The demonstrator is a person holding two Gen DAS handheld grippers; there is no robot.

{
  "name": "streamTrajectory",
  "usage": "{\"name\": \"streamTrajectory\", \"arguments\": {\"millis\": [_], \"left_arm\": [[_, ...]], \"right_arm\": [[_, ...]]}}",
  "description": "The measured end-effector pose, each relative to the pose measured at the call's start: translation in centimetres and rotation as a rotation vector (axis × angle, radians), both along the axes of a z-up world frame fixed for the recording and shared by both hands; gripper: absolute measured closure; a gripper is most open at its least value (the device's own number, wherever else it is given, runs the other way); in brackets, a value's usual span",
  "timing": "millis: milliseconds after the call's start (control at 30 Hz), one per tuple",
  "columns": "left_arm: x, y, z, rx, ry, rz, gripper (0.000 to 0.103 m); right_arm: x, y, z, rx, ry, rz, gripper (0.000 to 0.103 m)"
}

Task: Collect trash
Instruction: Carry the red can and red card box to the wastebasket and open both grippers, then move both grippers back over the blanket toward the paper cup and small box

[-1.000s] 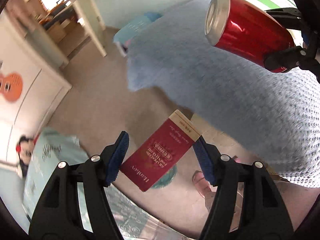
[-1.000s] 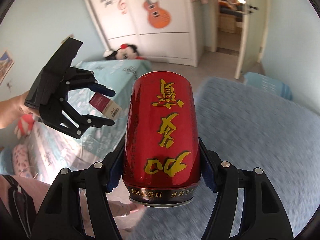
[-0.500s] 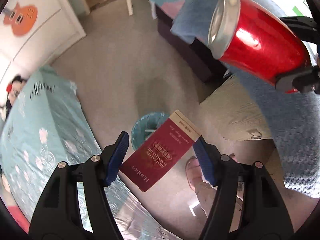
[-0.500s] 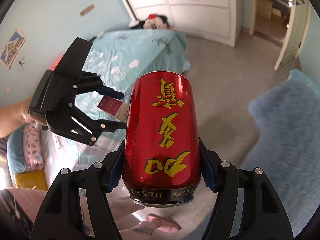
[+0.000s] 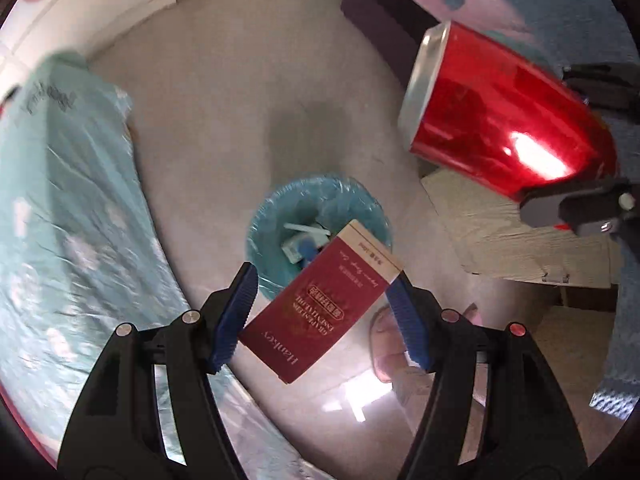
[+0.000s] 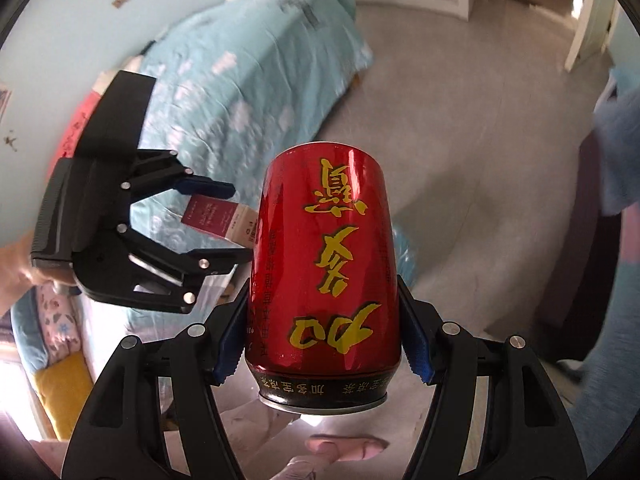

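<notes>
My left gripper (image 5: 326,316) is shut on a dark red carton (image 5: 320,304) with a cream end, held tilted between the blue pads. Right below it on the floor stands a round bin with a teal liner (image 5: 276,224), some scraps inside. My right gripper (image 6: 324,328) is shut on a red drink can (image 6: 324,264) with yellow characters, held upside down. In the left wrist view that can (image 5: 504,124) hangs at the upper right, off to the side of the bin. The right wrist view shows the left gripper (image 6: 224,224) with the carton (image 6: 220,216) at the left.
A bed with a light blue cover (image 5: 68,216) runs along the left. A wooden bedside cabinet (image 5: 520,240) stands right of the bin, and a dark bed frame (image 5: 384,20) with a blue blanket lies behind it. A person's slippered foot (image 5: 392,344) stands near the bin.
Both grippers have come down toward the floor with their loads. The bin, small and half hidden before, now shows large right under the carton. Both grips are unchanged.
</notes>
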State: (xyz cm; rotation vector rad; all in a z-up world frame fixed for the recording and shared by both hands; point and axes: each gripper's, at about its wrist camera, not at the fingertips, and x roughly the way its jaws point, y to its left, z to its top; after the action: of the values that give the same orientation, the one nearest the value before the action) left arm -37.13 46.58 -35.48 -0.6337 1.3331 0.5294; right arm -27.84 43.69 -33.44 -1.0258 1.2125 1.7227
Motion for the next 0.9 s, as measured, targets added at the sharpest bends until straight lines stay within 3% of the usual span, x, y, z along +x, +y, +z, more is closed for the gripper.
{"name": "streamTrajectory", "arguments": {"millis": [200, 300, 333, 500, 900], "left_arm": [[-0.6, 0.0, -6.2, -0.040, 0.039, -0.006, 0.039], [-0.7, -0.1, -8.0, -0.056, 0.055, -0.008, 0.038], [-0.6, -0.1, -8.1, -0.052, 0.063, -0.010, 0.034], [-0.6, -0.1, -8.2, -0.014, 0.062, -0.019, 0.018], [-2.1, 1.0, -6.3, -0.007, 0.050, 0.041, 0.016]], "right_arm": [[-1.1, 1.3, -6.9, -0.080, 0.000, 0.010, 0.037], [-1.4, 1.8, -8.4, -0.103, 0.007, 0.028, 0.036], [-1.7, 2.0, -8.6, -0.101, 0.018, 0.048, 0.036], [-1.9, 2.7, -8.4, -0.090, -0.008, 0.071, 0.030], [0.4, 1.9, -4.7, -0.001, 0.003, -0.002, 0.027]]}}
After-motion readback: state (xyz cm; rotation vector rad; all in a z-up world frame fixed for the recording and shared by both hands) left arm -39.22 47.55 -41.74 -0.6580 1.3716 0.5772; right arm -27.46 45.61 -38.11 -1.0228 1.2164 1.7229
